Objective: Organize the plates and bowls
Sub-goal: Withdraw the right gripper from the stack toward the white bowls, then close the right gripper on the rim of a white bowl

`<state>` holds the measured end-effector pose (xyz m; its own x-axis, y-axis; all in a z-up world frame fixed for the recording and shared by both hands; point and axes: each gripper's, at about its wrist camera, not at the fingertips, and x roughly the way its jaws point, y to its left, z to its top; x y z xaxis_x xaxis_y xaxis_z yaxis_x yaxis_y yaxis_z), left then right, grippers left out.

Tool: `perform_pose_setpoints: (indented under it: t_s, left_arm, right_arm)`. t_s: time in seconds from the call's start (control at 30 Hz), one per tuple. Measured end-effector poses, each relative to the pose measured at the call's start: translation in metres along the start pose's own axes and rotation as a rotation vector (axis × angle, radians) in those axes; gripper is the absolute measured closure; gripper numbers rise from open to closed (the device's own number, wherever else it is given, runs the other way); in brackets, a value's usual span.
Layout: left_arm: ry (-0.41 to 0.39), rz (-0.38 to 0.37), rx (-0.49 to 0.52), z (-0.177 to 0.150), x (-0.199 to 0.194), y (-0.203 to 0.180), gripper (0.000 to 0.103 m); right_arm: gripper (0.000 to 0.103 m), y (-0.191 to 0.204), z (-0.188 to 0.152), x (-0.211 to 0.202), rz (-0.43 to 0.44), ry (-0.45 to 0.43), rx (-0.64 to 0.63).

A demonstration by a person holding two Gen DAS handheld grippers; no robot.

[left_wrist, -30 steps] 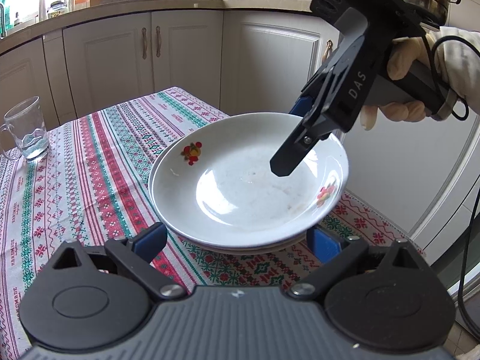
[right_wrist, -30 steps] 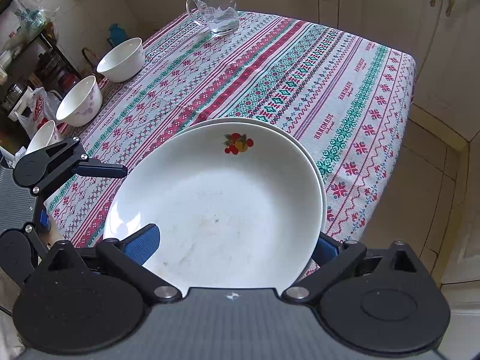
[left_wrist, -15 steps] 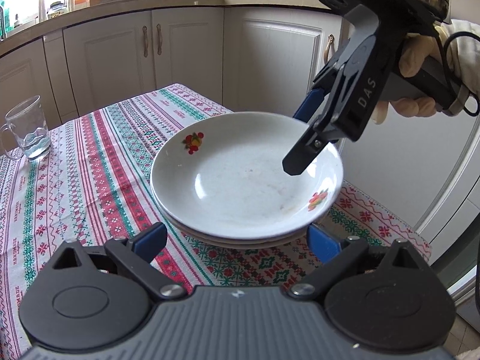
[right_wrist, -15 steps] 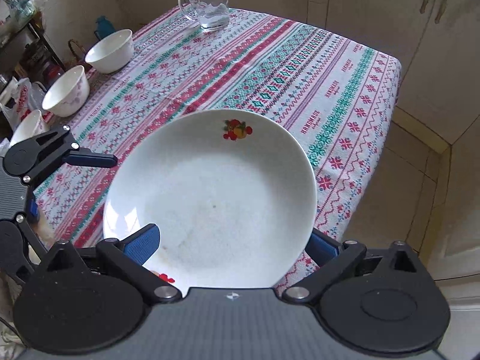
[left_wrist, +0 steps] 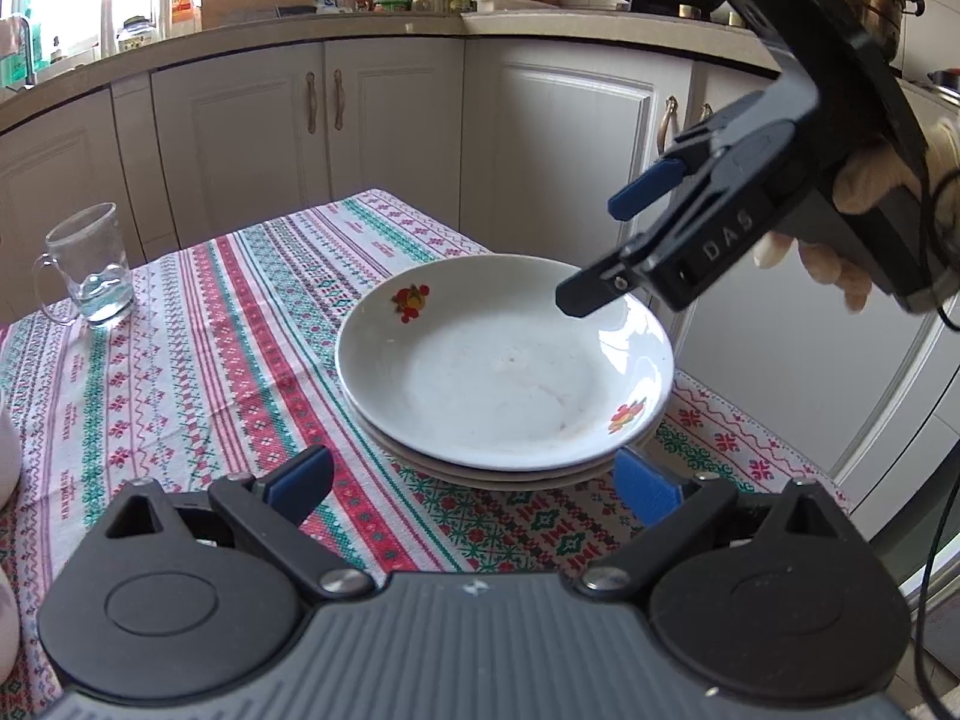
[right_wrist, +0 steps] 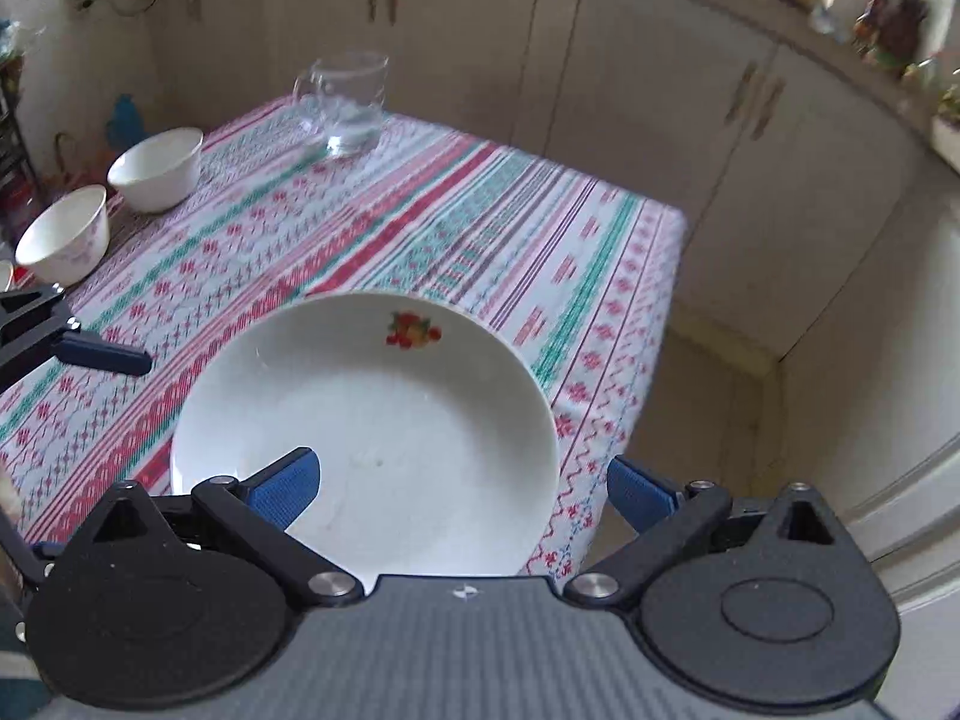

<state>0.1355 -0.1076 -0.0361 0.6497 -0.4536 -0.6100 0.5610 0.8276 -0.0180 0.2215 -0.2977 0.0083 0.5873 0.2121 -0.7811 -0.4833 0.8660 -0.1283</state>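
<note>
A stack of white plates point(left_wrist: 504, 360) with small fruit prints rests near the table's right corner. In the right wrist view the top plate point(right_wrist: 372, 432) fills the middle. My right gripper point(left_wrist: 606, 246) hangs open just above the stack's far right rim, held by a gloved hand point(left_wrist: 840, 264), touching nothing. From its own camera the right gripper point(right_wrist: 462, 489) has the plate's near rim below its spread fingers. My left gripper point(left_wrist: 474, 483) is open at the stack's near rim, with nothing in it. One of its fingers point(right_wrist: 90, 354) shows at the left of the right wrist view.
A glass mug point(left_wrist: 90, 267) with some water stands at the table's far left corner. Two white bowls point(right_wrist: 159, 168) point(right_wrist: 66, 234) sit along the far side of the striped tablecloth point(left_wrist: 210, 372). Kitchen cabinets point(left_wrist: 270, 138) ring the table, and the table edge drops off just right of the plates.
The top plate, tilted and raised on the right gripper a second ago, now lies flat on the stack. The right gripper has lifted off its rim. The left gripper has drawn back slightly.
</note>
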Motion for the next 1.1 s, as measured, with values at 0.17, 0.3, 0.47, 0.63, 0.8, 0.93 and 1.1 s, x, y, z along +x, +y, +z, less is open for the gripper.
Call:
perform_pose_setpoints:
  t_s: [0.17,0.3,0.47,0.63,0.8,0.93,1.1]
  left_arm:
    - [-0.042,0.037,0.006,-0.003,-0.033,0.005,0.004]
    - [-0.073,0.086,0.006,-0.012,-0.063,0.014,0.002]
    - [-0.074,0.166,-0.011,-0.038,-0.102,0.028,0.002]
    - [-0.043,0.262,-0.039,-0.071,-0.137,0.050,0.002]
    - [-0.029,0.351,-0.043,-0.102,-0.169,0.072,0.002]
    - [-0.006,0.380,-0.059,-0.123,-0.180,0.092,0.002]
    - [0.029,0.386,-0.075,-0.145,-0.179,0.114,0.002]
  right_arm:
    - [0.000,0.030,-0.007,-0.013,-0.072,0.003,-0.001]
    - [0.000,0.068,-0.014,-0.022,-0.104,-0.019,-0.050]
    - [0.000,0.119,-0.017,-0.036,-0.043,-0.109,-0.095]
    - [0.000,0.172,-0.013,-0.040,0.037,-0.189,-0.133]
    - [0.000,0.221,-0.001,-0.031,0.128,-0.225,-0.184]
    - [0.000,0.248,0.009,-0.023,0.206,-0.236,-0.202]
    - [0.000,0.273,0.018,-0.011,0.257,-0.233,-0.211]
